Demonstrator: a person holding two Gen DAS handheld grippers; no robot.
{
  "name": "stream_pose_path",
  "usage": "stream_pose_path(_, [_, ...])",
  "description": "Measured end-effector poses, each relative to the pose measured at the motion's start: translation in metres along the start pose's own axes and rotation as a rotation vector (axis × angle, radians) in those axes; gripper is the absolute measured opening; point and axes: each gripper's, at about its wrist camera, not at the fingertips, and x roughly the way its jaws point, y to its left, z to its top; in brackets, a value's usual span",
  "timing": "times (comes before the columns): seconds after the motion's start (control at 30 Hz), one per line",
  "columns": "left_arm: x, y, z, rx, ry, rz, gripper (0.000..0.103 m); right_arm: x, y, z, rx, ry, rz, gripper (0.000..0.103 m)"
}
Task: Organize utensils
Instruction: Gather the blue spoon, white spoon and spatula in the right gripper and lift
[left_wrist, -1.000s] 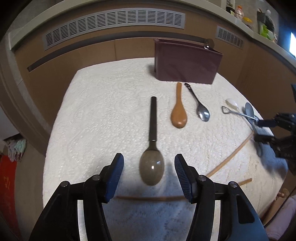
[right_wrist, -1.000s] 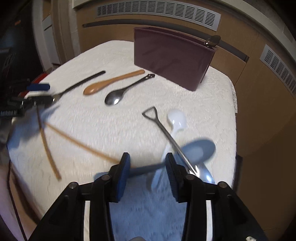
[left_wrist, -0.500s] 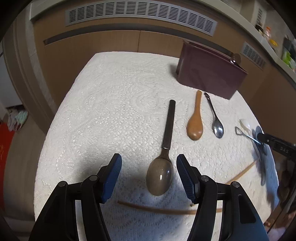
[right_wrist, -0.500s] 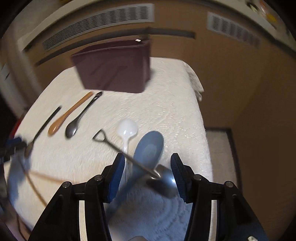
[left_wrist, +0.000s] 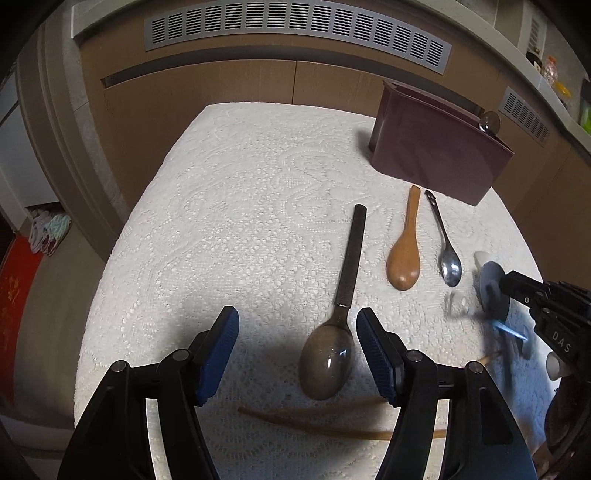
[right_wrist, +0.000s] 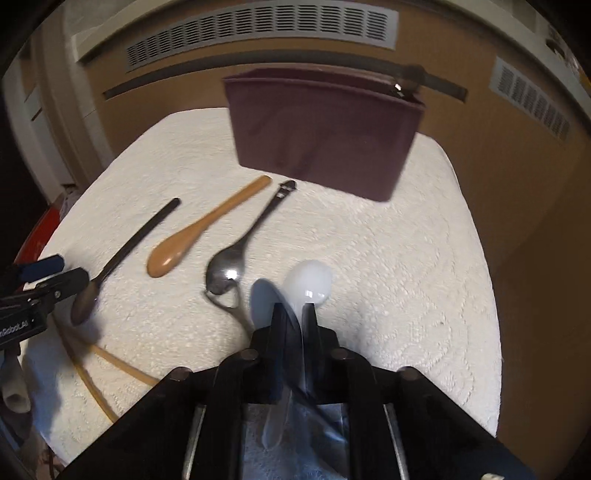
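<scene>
My left gripper (left_wrist: 297, 354) is open, low over the white cloth, its right finger beside the bowl of a black-handled spoon (left_wrist: 328, 363). A wooden spoon (left_wrist: 404, 254) and a steel spoon (left_wrist: 448, 264) lie beyond it. My right gripper (right_wrist: 295, 317) is shut on the blue spoon (right_wrist: 264, 299), seen also in the left wrist view (left_wrist: 493, 286). A white spoon (right_wrist: 308, 282) and a shovel-handled steel spoon (right_wrist: 227, 306) lie under it. The maroon holder (right_wrist: 321, 133) stands at the back with one utensil in it.
Two wooden chopsticks (left_wrist: 332, 421) lie crossed near the front edge of the cloth-covered table (left_wrist: 240, 206). Wooden cabinet fronts with vents surround the table. The table's right edge drops off close to the right gripper.
My right gripper has closed on the blue spoon and swung to face the holder. My left gripper has drifted left, so the black-handled spoon now lies by its right finger.
</scene>
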Motion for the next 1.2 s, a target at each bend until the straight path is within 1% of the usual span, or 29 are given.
stream_pose_path(0.2, [-0.002, 0.000, -0.003, -0.005, 0.010, -0.020, 0.067, -0.010, 0.000, 0.005, -0.012, -0.026, -0.008, 0.006])
stream_pose_path(0.43, [-0.006, 0.003, -0.011, -0.010, 0.019, -0.005, 0.067, -0.020, -0.003, -0.001, -0.016, -0.041, 0.005, 0.006])
stream_pose_path(0.57, [-0.011, 0.001, -0.015, 0.007, 0.008, 0.021, 0.068, -0.026, -0.002, -0.007, -0.026, -0.045, 0.032, 0.006])
stream_pose_path(0.7, [-0.015, -0.002, -0.017, 0.016, -0.002, 0.031, 0.069, -0.026, -0.003, -0.016, -0.040, -0.031, 0.035, 0.006])
stream_pose_path(0.77, [-0.018, -0.004, -0.017, 0.027, -0.011, 0.037, 0.071, -0.026, -0.005, -0.021, -0.042, -0.025, 0.033, 0.006])
stream_pose_path(0.83, [-0.019, -0.005, -0.017, 0.034, -0.015, 0.039, 0.072, -0.030, -0.009, -0.024, -0.031, -0.036, 0.025, 0.006])
stream_pose_path(1.03, [-0.018, -0.008, -0.017, 0.043, -0.014, 0.032, 0.073, -0.048, -0.027, -0.023, -0.020, -0.074, 0.023, 0.006])
stream_pose_path(1.13, [-0.017, -0.008, -0.018, 0.040, -0.011, 0.032, 0.073, -0.049, -0.026, -0.026, -0.049, -0.074, 0.048, 0.006])
stream_pose_path(1.2, [-0.016, -0.007, -0.017, 0.035, -0.010, 0.035, 0.073, -0.046, -0.021, -0.029, -0.063, -0.069, 0.050, 0.010])
